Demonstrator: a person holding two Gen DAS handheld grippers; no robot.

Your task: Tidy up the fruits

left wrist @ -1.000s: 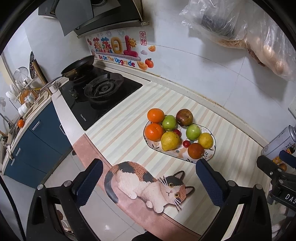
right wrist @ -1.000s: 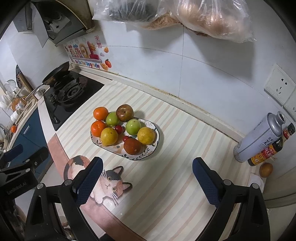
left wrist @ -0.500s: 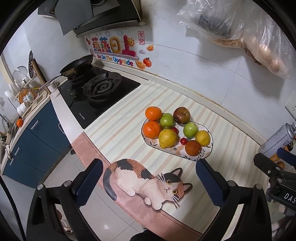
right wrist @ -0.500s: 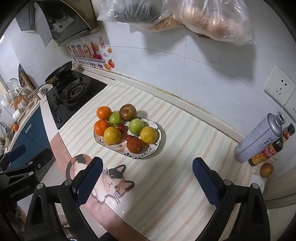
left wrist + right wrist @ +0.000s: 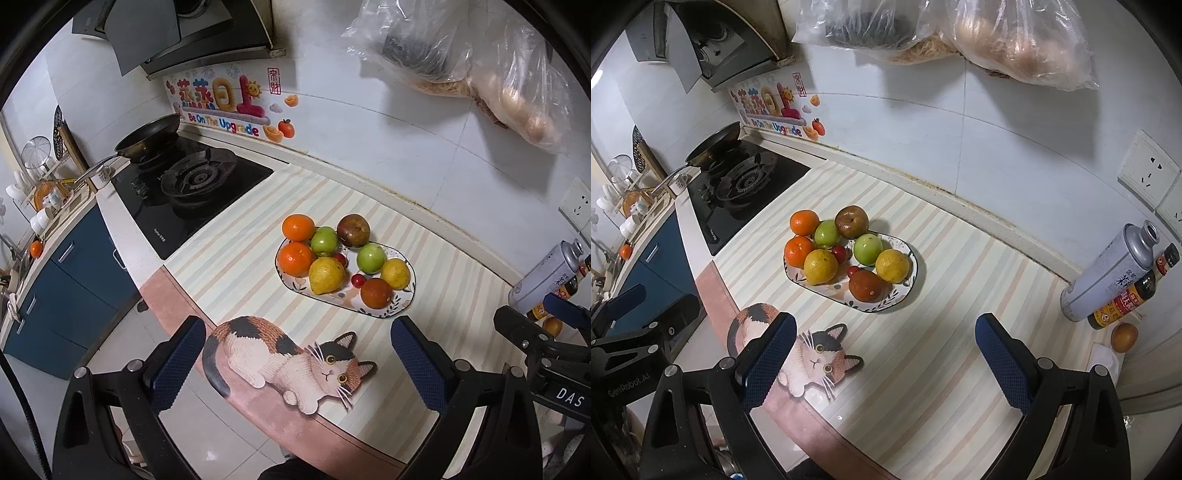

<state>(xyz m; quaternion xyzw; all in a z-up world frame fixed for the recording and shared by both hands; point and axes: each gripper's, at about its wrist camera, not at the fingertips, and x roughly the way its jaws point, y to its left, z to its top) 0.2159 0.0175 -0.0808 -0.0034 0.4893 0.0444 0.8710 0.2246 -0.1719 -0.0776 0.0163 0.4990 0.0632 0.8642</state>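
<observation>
A patterned oval plate [image 5: 405,302] [image 5: 911,286] on the striped counter mat holds several fruits: two oranges [image 5: 295,258] [image 5: 798,252], two green apples [image 5: 370,258] [image 5: 867,248], two yellow lemons [image 5: 325,275] [image 5: 820,266], a dark red apple [image 5: 353,230] [image 5: 851,221], a reddish-brown fruit [image 5: 376,292] [image 5: 865,285] and small red cherry tomatoes [image 5: 357,280] [image 5: 839,253]. My left gripper [image 5: 295,360] is open above the counter's front edge, short of the plate. My right gripper [image 5: 882,356] is open too, nearer the plate's right side. Neither holds anything.
A gas hob [image 5: 195,188] with a frying pan [image 5: 149,138] lies to the left. A spray can [image 5: 1108,273], a sauce bottle [image 5: 1126,295] and a loose brown fruit [image 5: 1124,336] stand at the right. Plastic bags [image 5: 997,40] hang on the wall. A cat picture [image 5: 288,363] marks the mat's front edge.
Both grippers have drifted slightly; the plate sits a little lower-right in the right wrist view and a little left in the left wrist view. Nothing was grasped.
</observation>
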